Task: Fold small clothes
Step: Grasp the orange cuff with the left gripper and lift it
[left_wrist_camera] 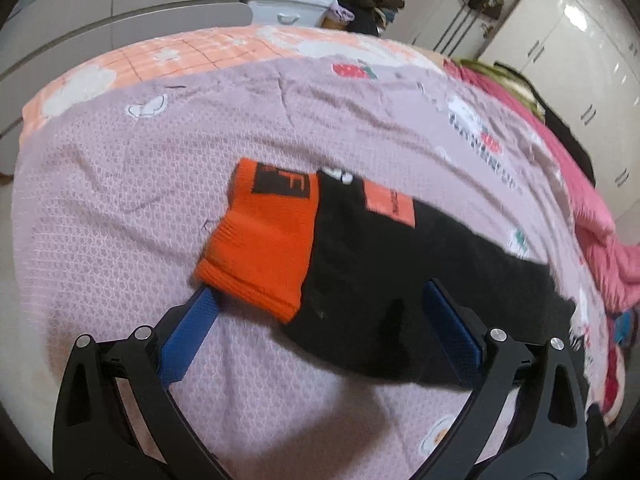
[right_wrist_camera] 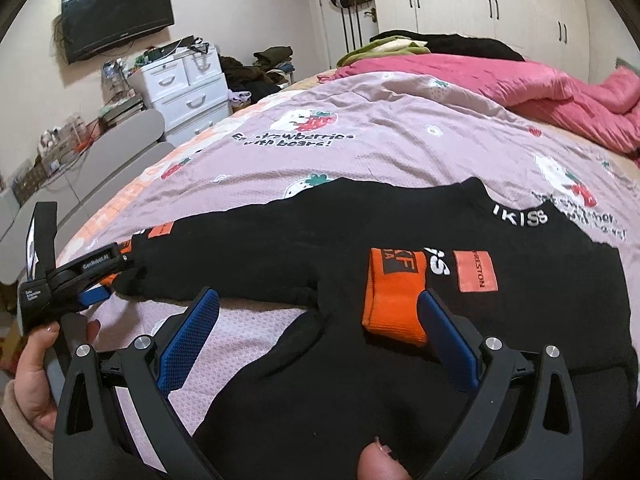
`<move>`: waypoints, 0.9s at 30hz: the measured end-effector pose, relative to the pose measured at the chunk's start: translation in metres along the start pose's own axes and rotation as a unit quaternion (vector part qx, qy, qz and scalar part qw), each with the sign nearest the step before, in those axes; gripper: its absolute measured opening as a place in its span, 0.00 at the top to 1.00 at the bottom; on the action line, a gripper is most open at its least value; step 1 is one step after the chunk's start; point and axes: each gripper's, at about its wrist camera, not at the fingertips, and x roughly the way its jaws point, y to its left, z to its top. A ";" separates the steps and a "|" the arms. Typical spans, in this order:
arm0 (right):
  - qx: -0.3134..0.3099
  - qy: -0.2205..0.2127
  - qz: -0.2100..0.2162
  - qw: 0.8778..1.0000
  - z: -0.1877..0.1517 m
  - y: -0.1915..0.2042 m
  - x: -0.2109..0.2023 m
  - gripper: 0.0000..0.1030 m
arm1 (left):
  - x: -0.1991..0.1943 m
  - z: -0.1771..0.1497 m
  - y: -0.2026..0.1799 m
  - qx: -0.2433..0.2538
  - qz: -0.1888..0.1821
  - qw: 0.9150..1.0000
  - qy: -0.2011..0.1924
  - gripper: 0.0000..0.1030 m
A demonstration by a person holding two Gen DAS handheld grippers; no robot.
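A small black sweatshirt [right_wrist_camera: 360,220] with orange cuffs lies flat on the lilac bedspread [right_wrist_camera: 400,148]. One sleeve is folded across the chest, its orange cuff [right_wrist_camera: 394,292] lying by an orange patch. In the left wrist view my left gripper [left_wrist_camera: 316,300] is open, its blue fingers either side of the other sleeve's orange cuff [left_wrist_camera: 260,248], close above it. The left gripper also shows in the right wrist view [right_wrist_camera: 100,276] at that sleeve end. My right gripper [right_wrist_camera: 320,304] is open over the shirt's lower body, empty.
A pink quilt [right_wrist_camera: 560,84] is bunched at the bed's far right. White drawers [right_wrist_camera: 184,84] and grey rails [left_wrist_camera: 120,20] stand beyond the bed's far edge. A thumb [right_wrist_camera: 376,460] shows at the bottom.
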 end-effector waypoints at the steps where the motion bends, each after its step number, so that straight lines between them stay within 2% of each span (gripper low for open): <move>1: 0.006 -0.001 0.002 1.000 -0.001 -0.002 -0.001 0.04 | 0.001 0.001 0.001 -0.003 -0.001 1.000 -0.001 0.09; 5: 0.024 -0.001 0.008 1.000 -0.004 -0.011 -0.005 0.04 | 0.005 0.005 0.000 -0.008 0.006 1.000 -0.011 0.09; 7: 0.031 -0.002 0.006 0.999 -0.006 -0.014 -0.007 0.04 | 0.005 0.008 -0.003 -0.006 0.010 1.000 -0.022 0.17; 9: 0.041 -0.003 0.005 0.999 -0.008 -0.020 -0.009 0.04 | 0.005 0.010 -0.004 -0.005 0.006 0.999 -0.032 0.56; 11: 0.051 -0.004 0.004 0.999 -0.010 -0.026 -0.012 0.04 | 0.009 0.011 -0.004 -0.005 0.013 0.999 -0.029 0.64; 13: 0.062 -0.006 0.002 0.998 -0.013 -0.031 -0.015 0.04 | 0.010 0.011 -0.001 -0.012 0.002 1.000 -0.029 0.86; 20: 0.081 -0.009 -0.004 0.997 -0.025 -0.052 -0.032 0.04 | -0.017 0.011 -0.006 -0.005 -0.082 0.995 -0.065 0.96; 27: 0.105 -0.028 -0.033 0.993 -0.028 -0.078 -0.059 0.04 | -0.057 0.001 -0.030 0.047 -0.136 0.984 -0.108 0.97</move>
